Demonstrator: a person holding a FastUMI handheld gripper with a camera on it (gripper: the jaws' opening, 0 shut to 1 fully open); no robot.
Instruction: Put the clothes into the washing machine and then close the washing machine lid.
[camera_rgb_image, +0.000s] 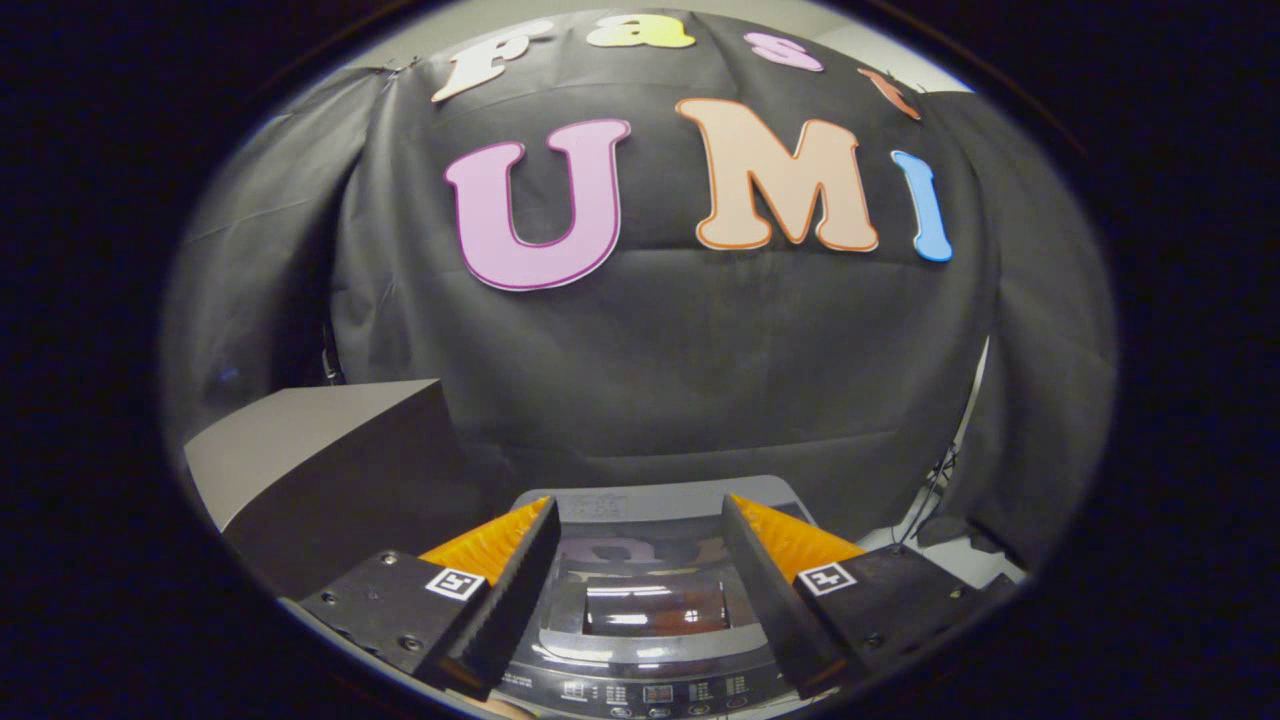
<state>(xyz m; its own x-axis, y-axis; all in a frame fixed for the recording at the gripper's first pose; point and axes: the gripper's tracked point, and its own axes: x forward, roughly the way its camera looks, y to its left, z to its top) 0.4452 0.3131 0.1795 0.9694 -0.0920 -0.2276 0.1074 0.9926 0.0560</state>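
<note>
Looking down over the washing machine (640, 600) from above, gripper (640, 530) hovering with fingers spread wide apart, nothing between them but air. Washer sits right under and between the fingers, at about 6 o'clock from the middle of the booth wall. Lid (655, 605) looks closed, glossy dark window catching light reflections. Control panel (650, 692) at the near edge, closest to the camera. Grey-topped box (320, 470) off at roughly 9 o'clock from the washer, just beside it. Clothes can't be made out anywhere here. Black cloth wall (680, 360) standing behind everything.
</note>
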